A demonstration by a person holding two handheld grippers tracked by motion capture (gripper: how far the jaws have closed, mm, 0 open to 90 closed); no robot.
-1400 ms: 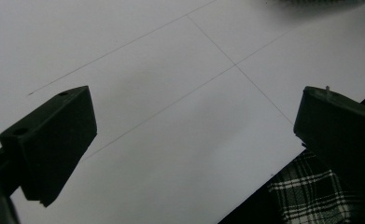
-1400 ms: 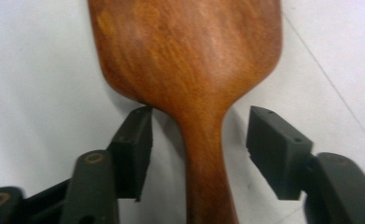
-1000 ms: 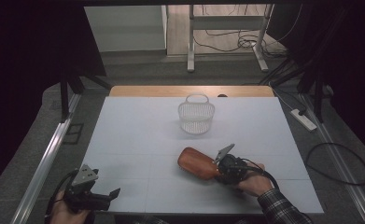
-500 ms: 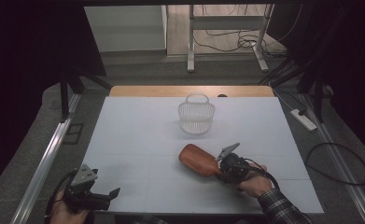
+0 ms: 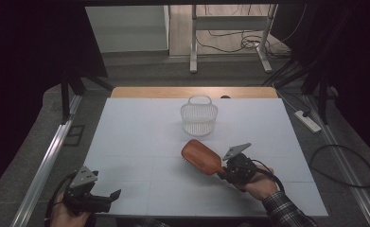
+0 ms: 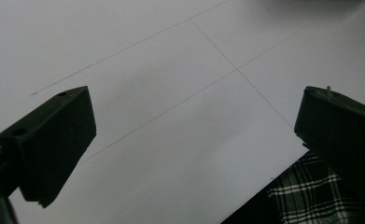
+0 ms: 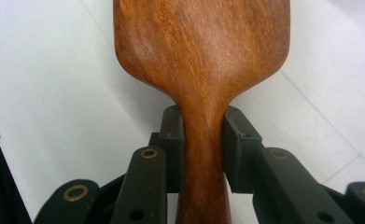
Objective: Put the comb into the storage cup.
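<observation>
One reddish-brown wooden paddle hairbrush (image 5: 202,156) sat just right of centre in the high view, bristles down, its long axis running from your right gripper (image 5: 226,169) up and to the left. Your right gripper's jaws were clamped narrow on its handle (image 7: 203,154). Beyond the brush head, toward the upper middle, stood the white mesh basket (image 5: 199,117), apart from it. Your left gripper (image 5: 108,196), jaws wide and empty, waited far off at lower left on the white table (image 5: 140,123).

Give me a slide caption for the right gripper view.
Right tongs clamp the neck of a wooden hairbrush above the white table.
</observation>
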